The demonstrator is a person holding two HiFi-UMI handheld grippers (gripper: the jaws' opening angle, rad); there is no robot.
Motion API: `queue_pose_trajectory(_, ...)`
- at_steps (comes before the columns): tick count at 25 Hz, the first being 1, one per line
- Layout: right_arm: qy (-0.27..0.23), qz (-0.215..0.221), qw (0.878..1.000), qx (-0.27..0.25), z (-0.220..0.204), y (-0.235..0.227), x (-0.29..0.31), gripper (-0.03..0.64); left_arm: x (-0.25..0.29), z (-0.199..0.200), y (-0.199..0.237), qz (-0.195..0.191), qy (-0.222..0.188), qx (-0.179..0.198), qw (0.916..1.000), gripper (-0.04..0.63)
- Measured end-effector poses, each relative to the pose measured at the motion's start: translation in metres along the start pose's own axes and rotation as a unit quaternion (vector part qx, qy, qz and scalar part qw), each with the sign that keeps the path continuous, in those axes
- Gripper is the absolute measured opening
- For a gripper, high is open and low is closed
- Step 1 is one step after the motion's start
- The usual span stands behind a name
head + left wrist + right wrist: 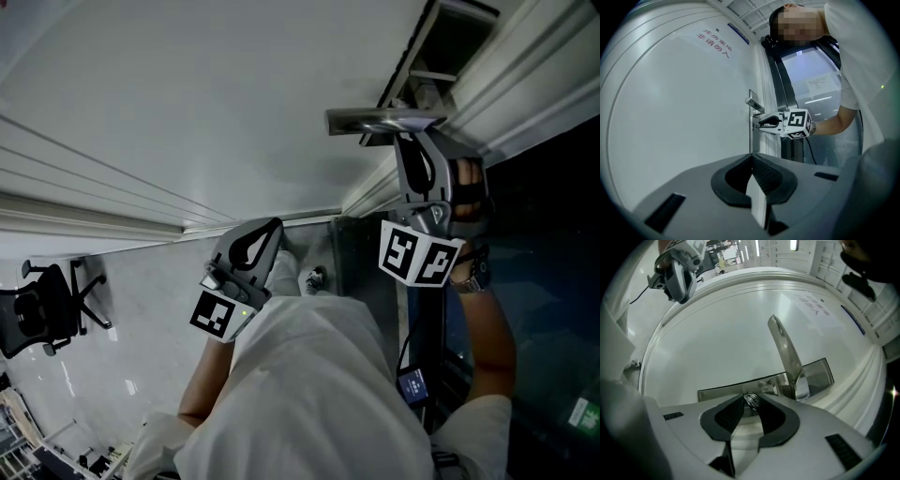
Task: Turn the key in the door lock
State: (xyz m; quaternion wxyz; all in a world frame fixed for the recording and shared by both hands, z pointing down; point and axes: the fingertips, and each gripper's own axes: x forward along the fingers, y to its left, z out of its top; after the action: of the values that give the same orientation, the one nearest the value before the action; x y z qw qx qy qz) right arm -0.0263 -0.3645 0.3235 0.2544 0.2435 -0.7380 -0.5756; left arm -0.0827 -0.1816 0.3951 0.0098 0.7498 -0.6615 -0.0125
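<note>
A small silver key [750, 401] sticks out of the steel lock plate [723, 392] on the white door [206, 103], just below the lever handle [785, 352]. My right gripper [750, 397] points level at the lock, and its dark pads close on the key head from both sides. In the head view the right gripper [413, 142] reaches in under the handle [380, 120]. My left gripper [275, 228] hangs back from the door at waist height, shut and holding nothing. From the left gripper [751, 160] I see the right gripper [758, 124] at the lock.
The door's edge and frame [487, 75] run along the right, with a dark glass panel [553, 281] beyond. A black office chair [47, 305] stands on the floor at far left. Red lettering [715, 43] marks the door. A cable trails from the right gripper.
</note>
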Motion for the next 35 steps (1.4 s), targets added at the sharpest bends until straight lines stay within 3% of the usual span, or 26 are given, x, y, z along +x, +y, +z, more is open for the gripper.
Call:
queue_pose_trajectory(9, 0.019, -0.021, 0.994, 0.102, 0.0, -0.002, 0.001, 0.092, 0.011, -0.002, 0.002, -0.022, 0.003, -0.003, 0.9998, 0.003)
queue_pose_trajectory(14, 0.014, -0.011, 0.981, 0.191, -0.001, -0.006, 0.0, 0.094, 0.011, -0.002, 0.004, -0.024, 0.002, -0.004, 0.9997, 0.003)
queue_pose_trajectory(18, 0.007, -0.004, 0.959, 0.282, -0.001, -0.009, 0.0, 0.095, 0.007, -0.002, 0.007, -0.018, 0.001, -0.005, 0.9998, 0.003)
queue_pose_trajectory(25, -0.016, -0.023, 0.931, 0.364, 0.001, -0.017, 0.0, 0.101, 0.0, -0.002, 0.01, -0.003, -0.002, -0.006, 1.0, 0.003)
queue_pose_trajectory(30, -0.031, -0.038, 0.92, 0.389, 0.003, -0.018, -0.001, 0.103, -0.001, 0.001, 0.004, 0.0, -0.006, -0.003, 1.0, 0.003)
queue_pose_trajectory(35, -0.054, -0.05, 0.872, 0.485, 0.0, -0.018, -0.015, 0.103, -0.008, -0.003, 0.002, 0.012, 0.003, 0.0, 0.9999, 0.003)
